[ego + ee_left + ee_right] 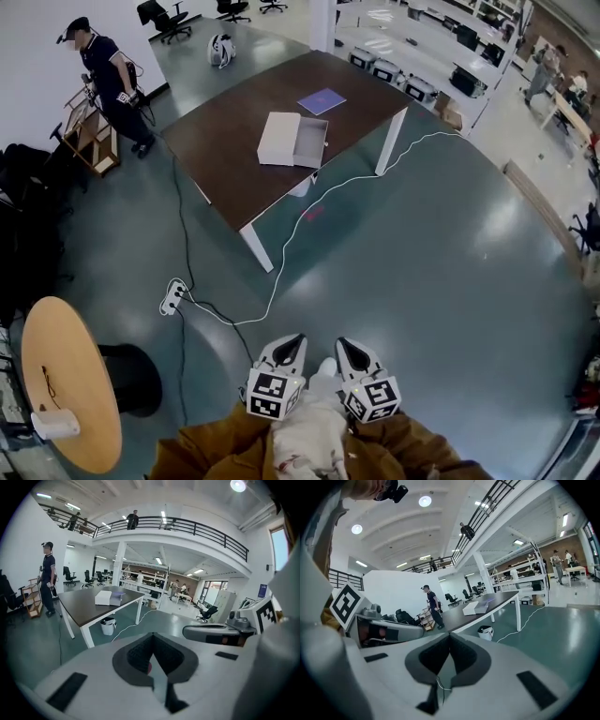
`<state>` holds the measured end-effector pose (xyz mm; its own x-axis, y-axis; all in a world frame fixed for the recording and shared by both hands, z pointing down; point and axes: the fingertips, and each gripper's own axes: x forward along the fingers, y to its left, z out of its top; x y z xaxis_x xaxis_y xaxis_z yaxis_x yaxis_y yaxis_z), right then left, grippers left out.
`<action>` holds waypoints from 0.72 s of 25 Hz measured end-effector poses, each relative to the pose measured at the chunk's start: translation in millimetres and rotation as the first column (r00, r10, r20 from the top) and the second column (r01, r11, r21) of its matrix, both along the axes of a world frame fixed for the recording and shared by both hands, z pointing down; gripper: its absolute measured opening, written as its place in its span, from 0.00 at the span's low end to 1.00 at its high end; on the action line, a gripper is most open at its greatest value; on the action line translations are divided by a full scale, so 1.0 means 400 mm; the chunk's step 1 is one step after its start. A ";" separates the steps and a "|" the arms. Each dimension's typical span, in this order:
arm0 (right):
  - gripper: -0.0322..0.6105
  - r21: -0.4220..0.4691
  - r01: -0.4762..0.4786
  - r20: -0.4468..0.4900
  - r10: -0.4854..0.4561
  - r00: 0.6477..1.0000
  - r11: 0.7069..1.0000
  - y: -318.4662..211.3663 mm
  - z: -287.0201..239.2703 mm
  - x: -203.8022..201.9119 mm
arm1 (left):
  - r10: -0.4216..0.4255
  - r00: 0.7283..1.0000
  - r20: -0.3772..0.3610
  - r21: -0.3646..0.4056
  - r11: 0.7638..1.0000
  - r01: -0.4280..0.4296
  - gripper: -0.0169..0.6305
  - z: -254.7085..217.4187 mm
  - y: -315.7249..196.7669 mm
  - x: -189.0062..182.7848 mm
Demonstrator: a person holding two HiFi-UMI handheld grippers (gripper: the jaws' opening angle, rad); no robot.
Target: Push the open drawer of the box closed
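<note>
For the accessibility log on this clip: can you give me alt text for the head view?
A white box with its drawer open sits on a dark table far across the floor, while the left tongs and right tongs are held shut close to the person's body.

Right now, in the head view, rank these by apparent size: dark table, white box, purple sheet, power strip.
Largest to smallest:
1. dark table
2. white box
3. purple sheet
4. power strip
The power strip is nearer the camera, yet still looks smallest.
</note>
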<state>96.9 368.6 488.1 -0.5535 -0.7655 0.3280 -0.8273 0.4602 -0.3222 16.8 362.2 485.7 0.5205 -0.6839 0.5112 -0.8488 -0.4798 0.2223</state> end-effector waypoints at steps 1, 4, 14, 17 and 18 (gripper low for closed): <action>0.06 0.001 0.001 0.007 -0.001 1.000 1.000 -0.001 -0.003 0.009 | 0.001 1.000 0.002 -0.003 1.000 -0.001 0.04 -0.001 -0.002 0.010; 0.06 -0.004 0.004 0.026 -0.004 1.000 1.000 -0.001 -0.003 0.043 | 0.001 1.000 0.013 -0.013 1.000 -0.001 0.04 -0.002 -0.005 0.043; 0.06 -0.059 0.004 0.076 0.001 0.997 0.998 -0.039 0.067 0.176 | -0.051 0.998 0.039 -0.036 0.998 0.053 0.04 0.034 -0.045 0.137; 0.06 -0.049 -0.004 0.075 0.008 0.997 0.999 -0.072 0.061 0.205 | -0.026 0.999 0.043 -0.034 0.999 0.028 0.04 0.034 -0.080 0.174; 0.06 -0.049 -0.010 0.075 0.013 0.997 0.999 -0.090 0.063 0.213 | -0.020 0.999 0.043 -0.031 0.999 0.021 0.04 0.034 -0.096 0.183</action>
